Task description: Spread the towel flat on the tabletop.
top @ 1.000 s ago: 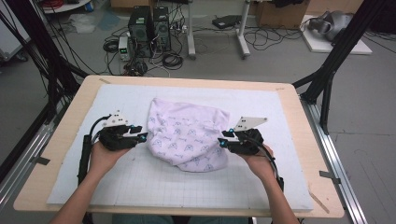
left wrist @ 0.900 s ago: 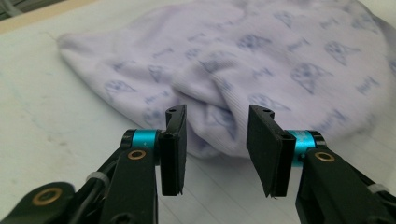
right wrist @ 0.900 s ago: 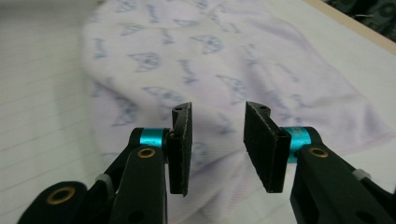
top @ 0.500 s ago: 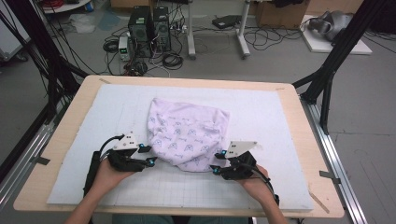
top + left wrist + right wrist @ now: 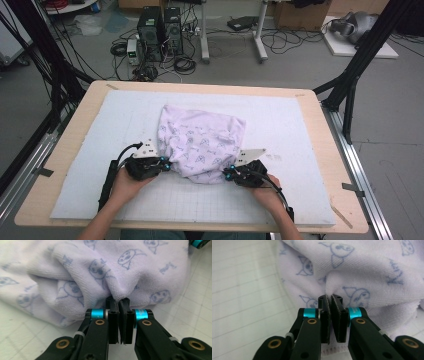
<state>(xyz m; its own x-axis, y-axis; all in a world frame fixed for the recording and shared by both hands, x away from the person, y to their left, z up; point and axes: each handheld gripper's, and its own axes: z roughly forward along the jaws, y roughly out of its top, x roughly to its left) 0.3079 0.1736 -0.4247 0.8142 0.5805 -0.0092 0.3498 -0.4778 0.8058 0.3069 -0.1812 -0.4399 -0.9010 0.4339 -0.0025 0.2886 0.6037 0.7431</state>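
Note:
A pale lilac towel with small blue cartoon prints lies crumpled on the white gridded mat. My left gripper sits at the towel's near left edge; its jaws have just closed and pinch a fold of the towel between the pads, the gripper shut on it. At the near right edge my right gripper has likewise just closed, and in its own view the gripper clamps a pucker of the towel.
The mat covers a wooden table framed by black struts. Bare mat lies to the left, right and behind the towel. Computers and cables stand on the floor beyond the far edge.
Both hands have dropped toward the mat and moved in to the towel's near edge. Both grippers, open before, are now shut on the cloth.

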